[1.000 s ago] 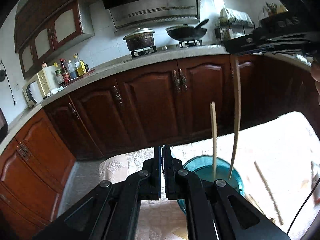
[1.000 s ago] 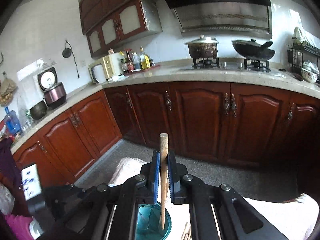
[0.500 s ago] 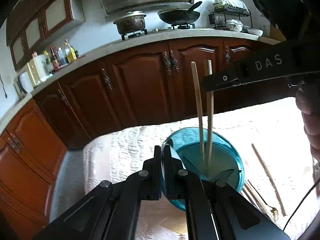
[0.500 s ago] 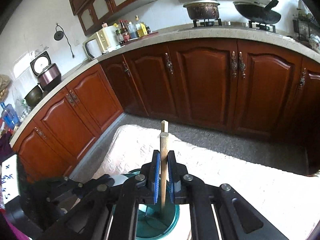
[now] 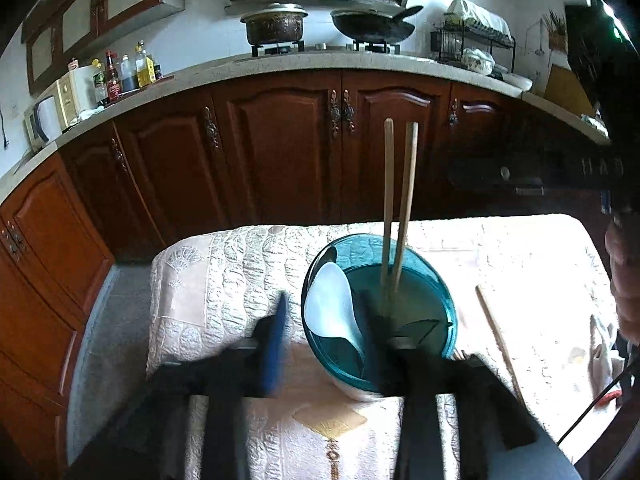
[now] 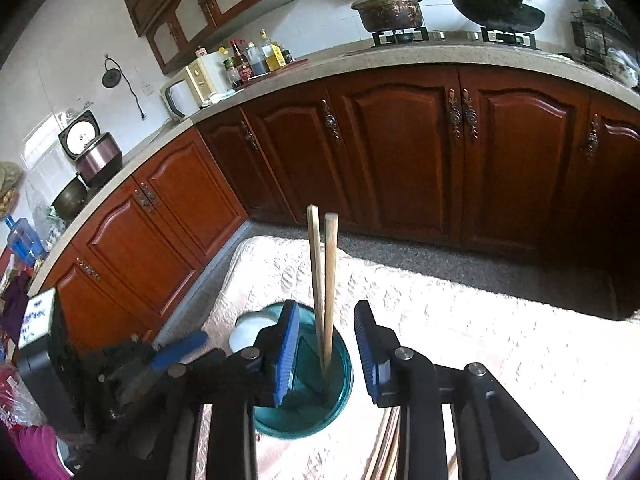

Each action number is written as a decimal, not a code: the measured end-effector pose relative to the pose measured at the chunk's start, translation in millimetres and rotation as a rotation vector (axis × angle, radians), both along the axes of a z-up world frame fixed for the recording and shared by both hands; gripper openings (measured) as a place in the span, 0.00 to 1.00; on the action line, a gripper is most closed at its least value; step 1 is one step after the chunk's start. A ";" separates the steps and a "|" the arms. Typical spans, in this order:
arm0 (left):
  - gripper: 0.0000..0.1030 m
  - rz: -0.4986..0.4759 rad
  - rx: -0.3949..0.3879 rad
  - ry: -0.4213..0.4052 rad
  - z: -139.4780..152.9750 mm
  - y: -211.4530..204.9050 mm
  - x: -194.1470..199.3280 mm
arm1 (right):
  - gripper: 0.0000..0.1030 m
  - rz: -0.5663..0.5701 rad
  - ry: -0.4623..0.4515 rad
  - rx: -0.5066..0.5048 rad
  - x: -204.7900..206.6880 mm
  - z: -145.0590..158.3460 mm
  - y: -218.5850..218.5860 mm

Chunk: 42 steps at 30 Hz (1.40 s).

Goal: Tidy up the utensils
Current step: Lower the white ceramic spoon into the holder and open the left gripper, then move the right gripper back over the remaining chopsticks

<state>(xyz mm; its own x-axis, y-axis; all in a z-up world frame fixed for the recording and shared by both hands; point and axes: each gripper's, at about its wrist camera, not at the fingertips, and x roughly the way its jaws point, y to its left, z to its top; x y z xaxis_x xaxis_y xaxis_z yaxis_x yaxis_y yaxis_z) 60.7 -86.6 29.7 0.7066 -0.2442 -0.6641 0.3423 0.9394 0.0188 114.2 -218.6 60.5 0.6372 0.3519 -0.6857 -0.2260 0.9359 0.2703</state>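
Two upright chopsticks [image 6: 325, 292] in the holder [image 6: 340, 396] rise ahead of the right claw [image 6: 326, 350], in line with its wide-open gap, while the white spoon [image 5: 330, 306] fills the holder's left side between the spread left claw's [image 5: 326, 340] fingers.

Both cams ride the grippers and look forward and down past their own jaws, pretty close to the teal holder [image 5: 424, 280] on the cloth-covered surface [image 5: 224, 280]. The left wrist view sits nearly over the holder, facing the wooden cabinets [image 5: 280, 148] and stove counter. The right wrist view faces the same cabinets from a bit further right, and catches the left gripper [image 6: 176, 354] at its lower left. Both share the holder, the two upright chopsticks [image 6: 324, 280] and the kitchen wall.
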 end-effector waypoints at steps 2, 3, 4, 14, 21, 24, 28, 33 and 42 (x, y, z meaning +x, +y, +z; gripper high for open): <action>0.49 0.003 -0.009 -0.010 3.5 1.5 -4.6 | 0.33 -0.004 0.004 -0.003 -8.5 -0.8 -1.3; 0.49 0.006 -0.010 -0.012 5.7 1.5 -7.8 | 0.33 -0.005 0.006 -0.006 -13.6 -1.4 -2.0; 0.49 0.009 -0.011 -0.013 6.9 2.2 -9.1 | 0.33 -0.006 0.008 -0.009 -17.1 -1.6 -2.7; 0.57 0.028 -0.063 0.013 11.1 4.4 -30.7 | 0.42 -0.030 0.049 -0.058 -67.3 -18.3 -17.9; 0.59 0.053 -0.138 0.080 -2.6 13.0 -45.8 | 0.42 -0.068 0.150 -0.113 -92.3 -67.3 -37.6; 0.59 0.060 -0.141 0.115 -15.6 15.1 -50.8 | 0.39 -0.068 0.207 -0.157 -92.2 -97.0 -38.1; 0.59 0.067 -0.140 0.161 -33.6 18.4 -57.3 | 0.32 -0.077 0.275 -0.139 -84.6 -132.9 -37.5; 0.59 0.068 -0.126 0.204 -51.3 20.2 -62.4 | 0.31 -0.070 0.310 -0.171 -67.5 -158.1 -28.0; 0.59 0.064 -0.122 0.233 -60.9 14.7 -58.9 | 0.28 -0.120 0.341 -0.206 -58.3 -179.3 -35.6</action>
<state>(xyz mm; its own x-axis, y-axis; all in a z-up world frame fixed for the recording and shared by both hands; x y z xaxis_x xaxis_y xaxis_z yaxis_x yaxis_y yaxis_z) 1.8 -71.9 -31.2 0.5546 -0.2923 -0.7791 0.2638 0.9497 -0.1686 56.0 -254.2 -118.8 0.3898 0.1220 -0.9128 -0.0422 0.9925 0.1146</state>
